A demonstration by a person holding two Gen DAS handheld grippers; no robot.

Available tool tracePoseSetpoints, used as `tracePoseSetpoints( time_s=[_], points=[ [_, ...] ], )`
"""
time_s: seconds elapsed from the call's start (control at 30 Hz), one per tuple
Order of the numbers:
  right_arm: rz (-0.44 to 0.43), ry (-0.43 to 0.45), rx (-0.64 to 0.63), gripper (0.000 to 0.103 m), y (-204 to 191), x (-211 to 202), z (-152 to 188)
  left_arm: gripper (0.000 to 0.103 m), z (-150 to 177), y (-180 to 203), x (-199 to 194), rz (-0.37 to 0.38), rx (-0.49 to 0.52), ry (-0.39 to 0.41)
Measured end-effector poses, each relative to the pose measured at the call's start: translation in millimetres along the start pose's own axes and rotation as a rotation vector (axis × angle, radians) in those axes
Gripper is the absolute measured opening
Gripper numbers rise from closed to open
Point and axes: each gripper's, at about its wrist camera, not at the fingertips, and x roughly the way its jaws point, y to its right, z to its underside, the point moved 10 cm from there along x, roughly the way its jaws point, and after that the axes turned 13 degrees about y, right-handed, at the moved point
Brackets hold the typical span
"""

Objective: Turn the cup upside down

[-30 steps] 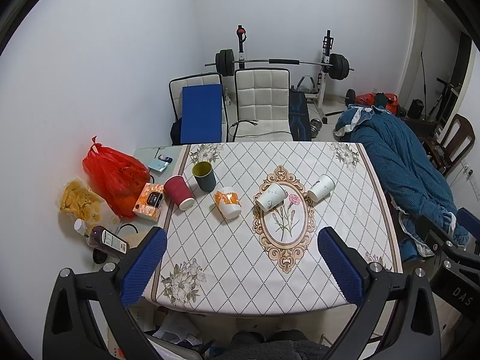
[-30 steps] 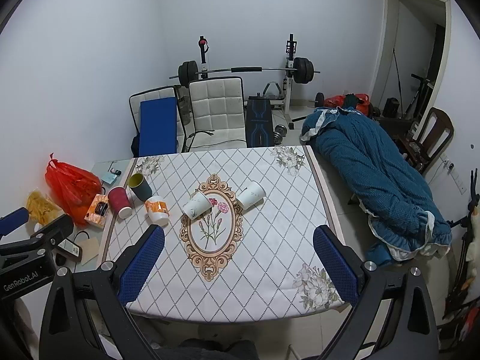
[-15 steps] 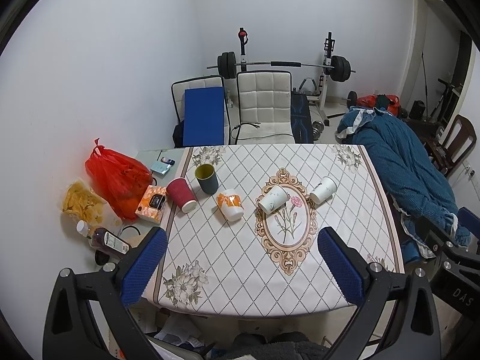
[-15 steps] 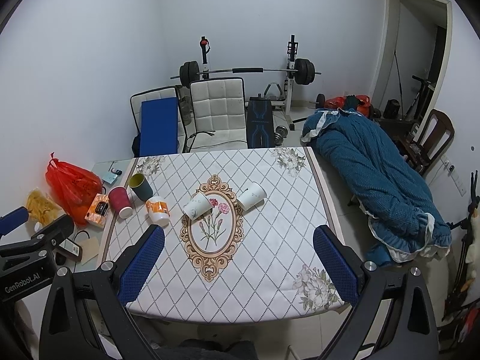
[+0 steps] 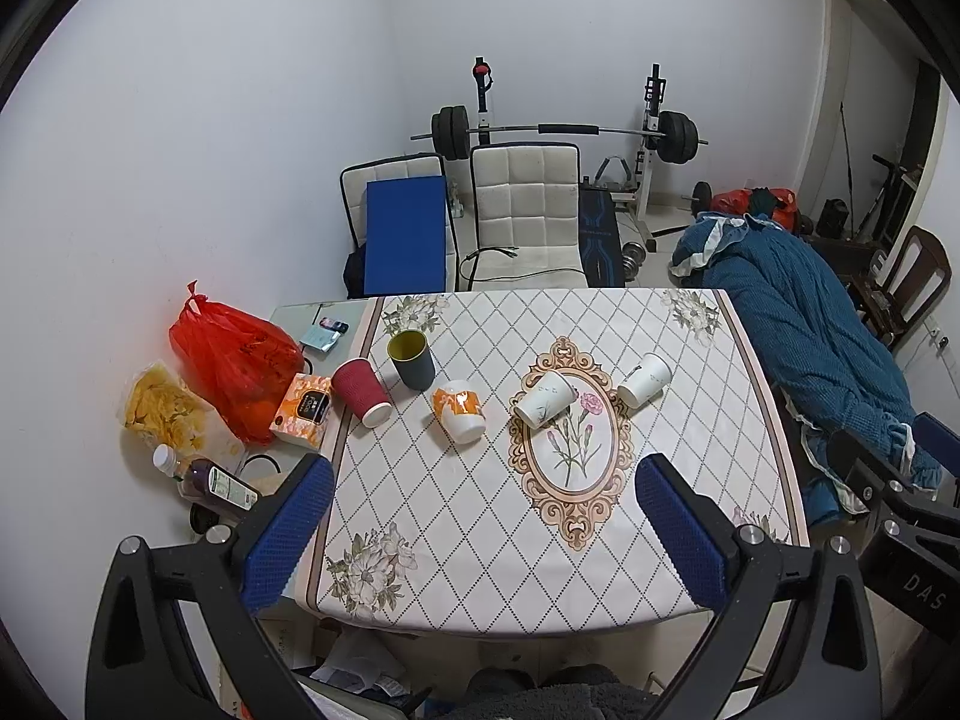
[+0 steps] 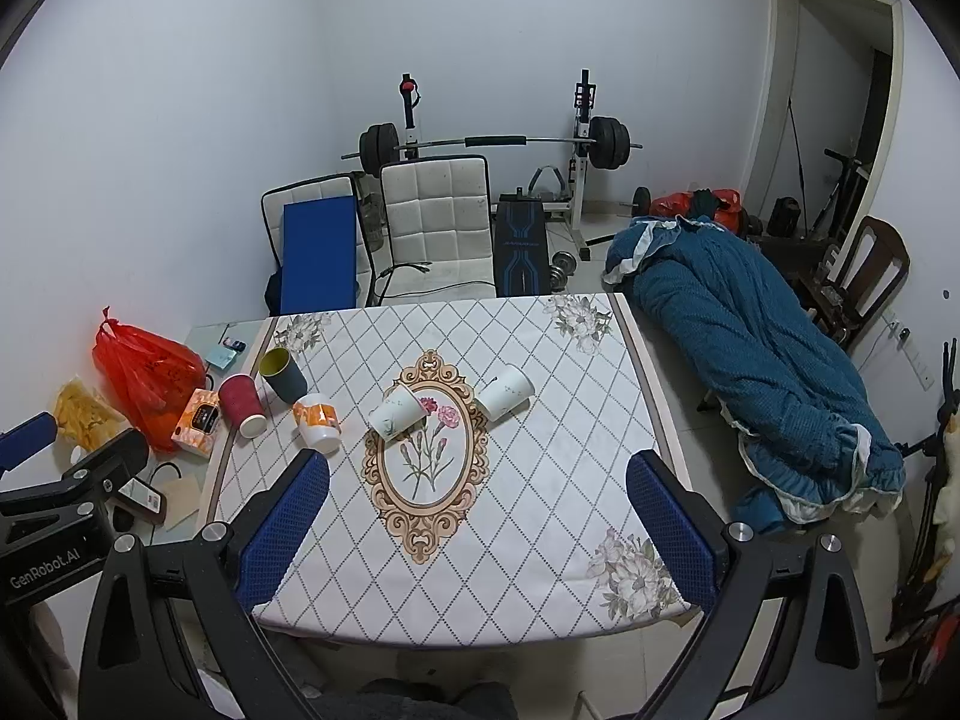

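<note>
Several cups sit on a table with a patterned cloth (image 5: 480,540). A dark green cup (image 5: 411,359) stands upright. A red ribbed cup (image 5: 362,390), an orange-and-white cup (image 5: 459,410) and two white paper cups (image 5: 543,398) (image 5: 644,378) lie on their sides. The same cups show in the right wrist view, with the green cup (image 6: 284,374) at the left. My left gripper (image 5: 483,534) is open and empty above the near table edge. My right gripper (image 6: 477,531) is open and empty too, well short of the cups.
A red plastic bag (image 5: 231,360), an orange box (image 5: 303,408), a snack bag and bottles lie at the table's left. White chairs (image 5: 525,213) and a barbell rack stand behind. A blue quilt (image 6: 750,348) lies to the right.
Both grippers have drawn back slightly; the table and cups look a little smaller and farther. Nothing on the table has moved.
</note>
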Motion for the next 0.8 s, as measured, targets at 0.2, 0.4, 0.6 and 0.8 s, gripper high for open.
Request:
tracePoseSetpoints(
  time_s=[0.2, 0.4, 0.6, 0.8],
  points=[
    [-0.002, -0.005, 0.017, 0.101, 2.6, 1.4, 0.3, 0.103, 8.5, 12.4, 7.5, -0.001, 0.018, -0.007],
    [0.017, -0.042, 0.047, 0.101, 23.1, 20.0, 16.4, 0.103, 26.5, 30.0, 36.0, -0.016, 0.044, -0.05],
    [0.053, -0.144, 0.061, 0.101, 57.4, 63.4, 56.6, 0.103, 54.5, 56.6, 72.6, -0.033, 0.066, -0.107],
    [0.084, -0.258, 0.047, 0.101, 92.7, 110.6, 109.5, 0.103, 83.6, 83.8, 117.0, -0.038, 0.088, -0.194]
  ],
)
